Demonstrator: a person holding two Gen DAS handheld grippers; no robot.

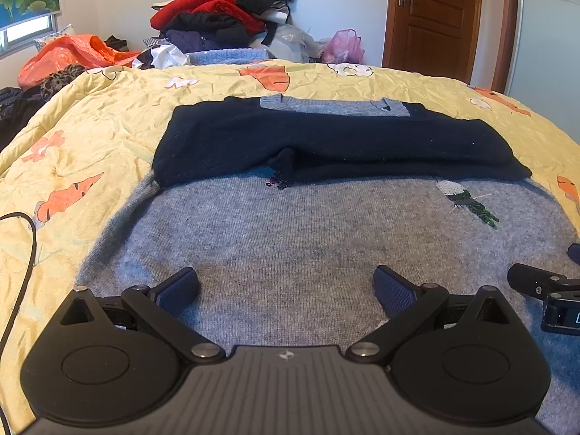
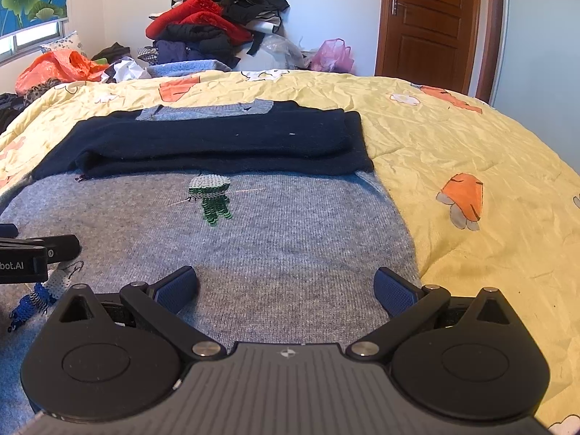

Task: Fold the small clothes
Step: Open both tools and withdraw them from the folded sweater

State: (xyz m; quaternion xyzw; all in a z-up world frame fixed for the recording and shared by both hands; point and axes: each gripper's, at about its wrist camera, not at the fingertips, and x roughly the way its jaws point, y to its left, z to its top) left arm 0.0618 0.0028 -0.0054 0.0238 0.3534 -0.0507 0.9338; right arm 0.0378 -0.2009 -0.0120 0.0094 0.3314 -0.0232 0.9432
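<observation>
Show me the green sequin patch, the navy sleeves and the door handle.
Green sequin patch (image 2: 214, 199): right wrist view, on its green lower half.
Navy sleeves (image 1: 326, 141): left wrist view, on the folded-over middle.
Door handle (image 2: 396, 6): right wrist view, on the metal lever.

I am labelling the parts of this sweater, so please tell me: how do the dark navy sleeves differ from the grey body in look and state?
The navy sleeves are dark and plain; the grey body is light and carries sequin decorations. The sleeves are folded across the chest and lie on top; the body lies flat on the yellow quilt beneath them. Both appear to be the same soft knit, and neither gripper holds them.
</observation>
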